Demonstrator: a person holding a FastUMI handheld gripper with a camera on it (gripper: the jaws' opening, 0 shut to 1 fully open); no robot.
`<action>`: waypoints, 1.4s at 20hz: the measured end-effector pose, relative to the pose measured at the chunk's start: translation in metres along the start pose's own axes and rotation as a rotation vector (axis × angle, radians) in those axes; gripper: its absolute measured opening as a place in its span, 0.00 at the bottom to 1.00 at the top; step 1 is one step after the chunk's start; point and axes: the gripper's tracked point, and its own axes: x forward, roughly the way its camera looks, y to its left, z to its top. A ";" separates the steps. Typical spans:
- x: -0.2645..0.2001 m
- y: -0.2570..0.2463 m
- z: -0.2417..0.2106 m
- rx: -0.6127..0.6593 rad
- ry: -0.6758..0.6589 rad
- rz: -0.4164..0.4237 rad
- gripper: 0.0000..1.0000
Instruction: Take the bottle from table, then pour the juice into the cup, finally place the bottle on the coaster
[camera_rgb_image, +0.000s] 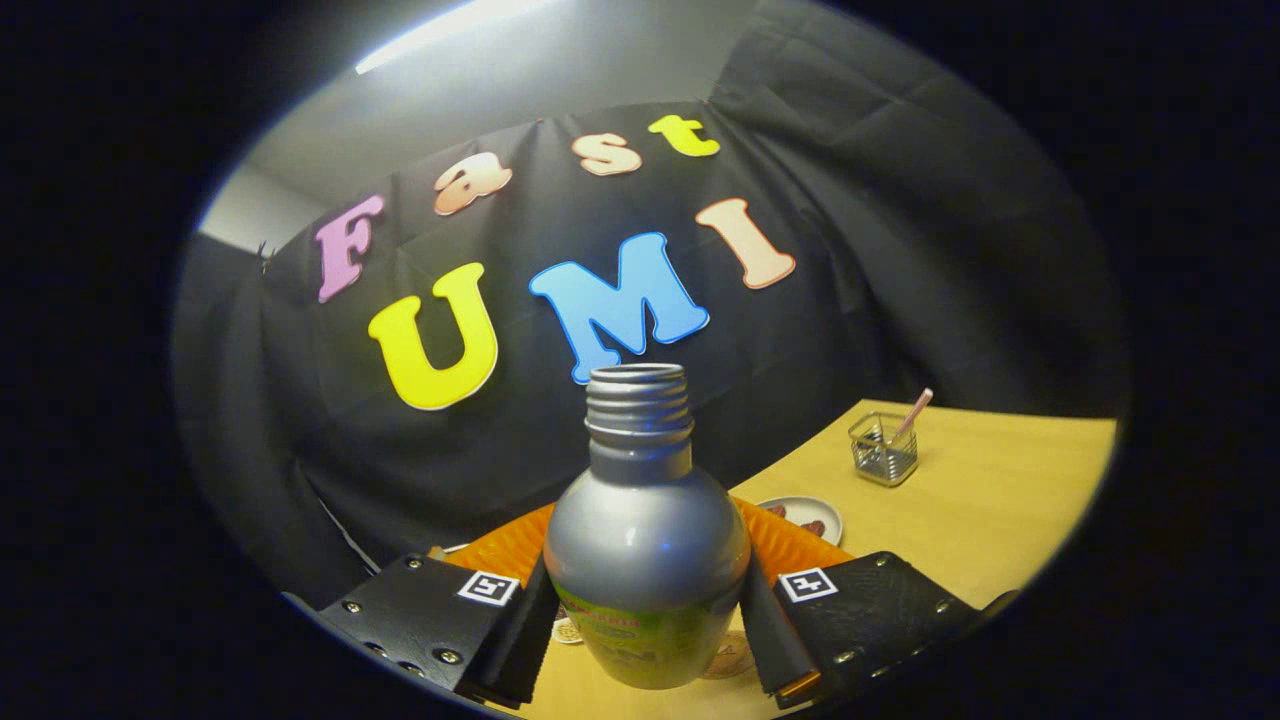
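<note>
At lower centre the tool is clenched on the bottle, one finger pressing each side of its lower body; the bottle stands upright with its threaded neck open. The view tilts, the table sloping. Behind the bottle lies an orange mat, then a small plate. At right stands a glass cup with a pink stick in it.
</note>
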 end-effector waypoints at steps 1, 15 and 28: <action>0.001 0.005 0.006 -0.073 -0.016 -0.008 0.80; 0.030 0.036 -0.050 -0.344 0.008 0.033 0.80; 0.077 0.011 -0.140 -0.390 0.064 0.039 0.80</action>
